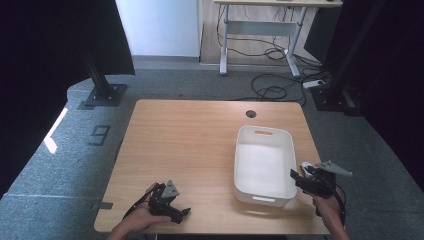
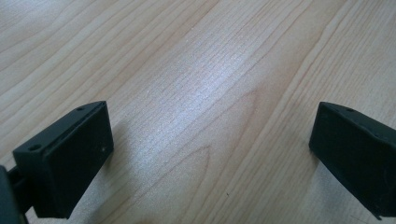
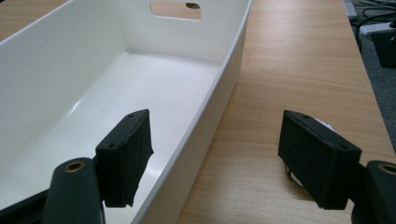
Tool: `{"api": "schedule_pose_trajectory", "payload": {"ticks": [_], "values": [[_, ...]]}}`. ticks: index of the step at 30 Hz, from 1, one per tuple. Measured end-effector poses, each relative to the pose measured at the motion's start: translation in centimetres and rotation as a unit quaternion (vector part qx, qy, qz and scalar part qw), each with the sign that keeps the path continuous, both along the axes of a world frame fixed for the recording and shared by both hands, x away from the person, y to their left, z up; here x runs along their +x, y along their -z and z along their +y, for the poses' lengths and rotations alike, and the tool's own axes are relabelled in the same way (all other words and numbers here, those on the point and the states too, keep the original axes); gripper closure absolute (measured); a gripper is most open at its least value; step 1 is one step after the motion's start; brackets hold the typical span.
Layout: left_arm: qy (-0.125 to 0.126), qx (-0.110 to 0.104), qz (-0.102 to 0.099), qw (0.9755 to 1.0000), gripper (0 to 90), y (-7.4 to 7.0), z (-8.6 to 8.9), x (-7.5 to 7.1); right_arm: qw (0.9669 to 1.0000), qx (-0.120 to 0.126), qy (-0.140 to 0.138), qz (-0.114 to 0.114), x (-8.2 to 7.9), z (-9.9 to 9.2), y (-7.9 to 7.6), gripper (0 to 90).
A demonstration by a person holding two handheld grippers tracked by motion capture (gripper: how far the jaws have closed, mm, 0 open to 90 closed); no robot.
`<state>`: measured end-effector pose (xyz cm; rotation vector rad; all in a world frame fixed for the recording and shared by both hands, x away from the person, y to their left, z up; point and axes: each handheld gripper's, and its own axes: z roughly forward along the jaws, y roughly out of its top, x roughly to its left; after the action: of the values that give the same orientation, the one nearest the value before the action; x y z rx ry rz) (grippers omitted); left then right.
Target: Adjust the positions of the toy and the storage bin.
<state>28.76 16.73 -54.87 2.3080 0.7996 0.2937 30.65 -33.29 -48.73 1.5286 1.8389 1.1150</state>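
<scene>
A white plastic bin [image 1: 239, 150] with cut-out handles stands on the right half of the wooden table [image 1: 185, 145], and nothing lies in it. My right gripper [image 1: 296, 176] is open at the bin's near right corner. In the right gripper view it [image 3: 215, 154] straddles the bin's right wall [image 3: 224, 88], one jaw inside the bin and the other outside over the wood. A small white bit [image 3: 322, 124] peeks from behind the outer jaw; I cannot tell what it is. My left gripper [image 1: 183, 212] is open low over bare wood [image 2: 210, 93] near the front left edge.
A round cable hole [image 1: 251, 114] sits in the table's far side behind the bin. Beyond the table are grey carpet, a black frame post [image 1: 102, 90] at the left, loose cables [image 1: 272, 90] and a white-legged desk [image 1: 260, 30].
</scene>
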Motion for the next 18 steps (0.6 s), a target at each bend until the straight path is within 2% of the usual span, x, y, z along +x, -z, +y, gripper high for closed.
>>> {"api": "schedule_pose_trajectory", "payload": {"ticks": [6, 11, 12, 18], "values": [[0.0, 0.001, 0.0, 1.0, 0.0, 0.0, 0.0, 0.0, 1.0, -0.008, -0.003, 0.005, 0.2, 0.4, 0.4, 27.9], [0.0, 0.0, 0.0, 1.0, 0.0, 0.0, 0.0, 0.0, 0.9998, -0.014, -0.004, 0.012, 0.3, 0.6, 0.8, 33.4], [0.0, 0.001, 0.0, 1.0, 0.0, 0.0, 0.0, 0.0, 0.9997, -0.015, -0.009, 0.019, 0.4, 0.6, 1.0, 35.7], [0.0, 0.001, 0.0, 1.0, 0.0, 0.0, 0.0, 0.0, 0.9994, -0.014, -0.018, 0.024, 0.5, 0.8, 1.2, 41.7]]}}
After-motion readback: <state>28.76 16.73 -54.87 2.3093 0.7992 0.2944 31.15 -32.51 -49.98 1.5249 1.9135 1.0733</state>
